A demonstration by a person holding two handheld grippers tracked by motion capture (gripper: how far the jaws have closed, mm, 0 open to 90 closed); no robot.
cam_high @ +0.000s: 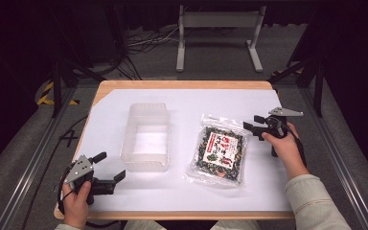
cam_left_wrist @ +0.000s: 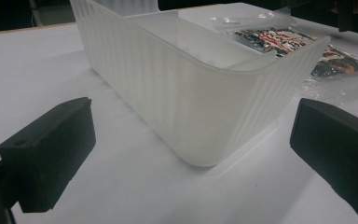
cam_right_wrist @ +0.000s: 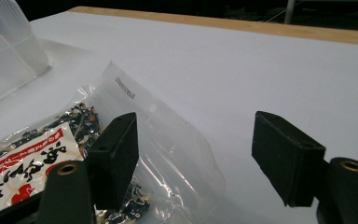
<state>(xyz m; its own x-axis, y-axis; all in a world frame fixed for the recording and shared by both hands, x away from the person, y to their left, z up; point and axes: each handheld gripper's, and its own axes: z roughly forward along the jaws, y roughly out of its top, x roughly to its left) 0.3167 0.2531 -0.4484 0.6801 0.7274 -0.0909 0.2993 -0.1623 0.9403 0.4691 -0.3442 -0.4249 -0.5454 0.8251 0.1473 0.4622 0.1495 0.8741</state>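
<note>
Packet (cam_high: 219, 152): lay flat on the white table cover (cam_high: 187, 191), right of centre, just right of the tub and apart from it.
Packet look: clear crinkled plastic, dark speckled contents, a red-and-white printed label across the middle, a clear sealed strip at the far end with a small printed code.
Right gripper (cam_high: 253, 125): hovered at the packet's far right corner, jaws wide apart, nothing pinched; in the right gripper view (cam_right_wrist: 196, 158) one jaw sat over the clear edge of the bag, the other over bare cover.
Tub (cam_high: 146, 136): translucent, ribbed walls, rounded corners, stood upright near the centre.
Left gripper (cam_high: 109, 167): rested low at the near left of the table, jaws spread wide, nothing between them; in the left gripper view (cam_left_wrist: 186, 154) pointed at the tub's near corner (cam_left_wrist: 200, 107).
Table (cam_high: 182, 85): wooden edge showed beyond the cover.
</note>
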